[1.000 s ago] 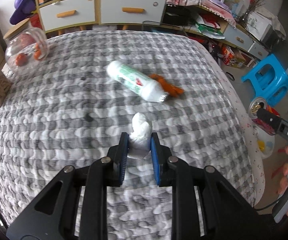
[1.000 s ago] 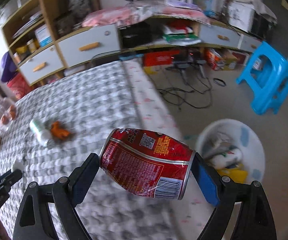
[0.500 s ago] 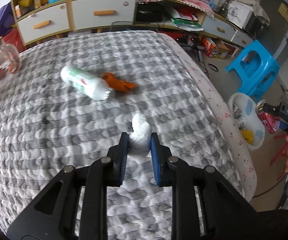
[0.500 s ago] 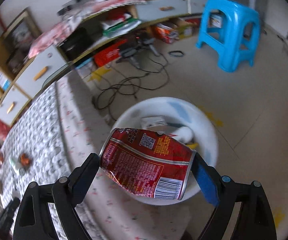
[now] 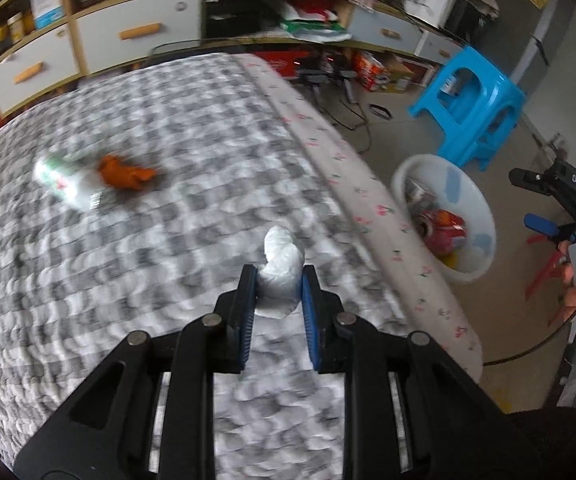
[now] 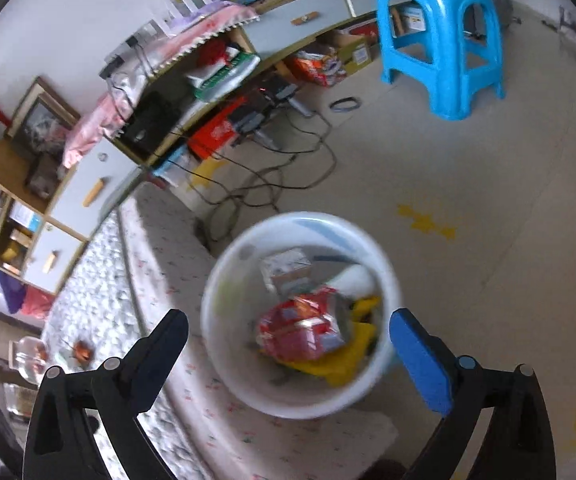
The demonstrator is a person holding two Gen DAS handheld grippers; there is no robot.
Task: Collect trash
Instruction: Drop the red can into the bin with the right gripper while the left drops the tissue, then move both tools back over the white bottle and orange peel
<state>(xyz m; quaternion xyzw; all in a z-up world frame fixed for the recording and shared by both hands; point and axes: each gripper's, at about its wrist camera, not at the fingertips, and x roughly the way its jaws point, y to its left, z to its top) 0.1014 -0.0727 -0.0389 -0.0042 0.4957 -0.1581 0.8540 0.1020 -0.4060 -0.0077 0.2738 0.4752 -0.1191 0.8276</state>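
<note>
Bed (image 5: 167, 200) still has a bottle (image 5: 65, 188) and orange scrap (image 5: 125, 174) left, red can (image 6: 302, 330) sits in the white bin (image 6: 223, 280) under the spread right hand-held gripper (image 6: 288, 330), left hand-held gripper (image 5: 277, 280) pinching a tissue wad (image 5: 281, 268).

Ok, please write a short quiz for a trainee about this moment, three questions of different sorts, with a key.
1. True or false: the left gripper is shut on the crumpled white tissue wad.
2. Where is the crushed red drink can? A) on the checked grey bedspread B) in the round white plastic bin C) in the right gripper
3. Fill in: the right gripper's jaws are ____.

Key: 1 true; 2 B; 3 open
</note>
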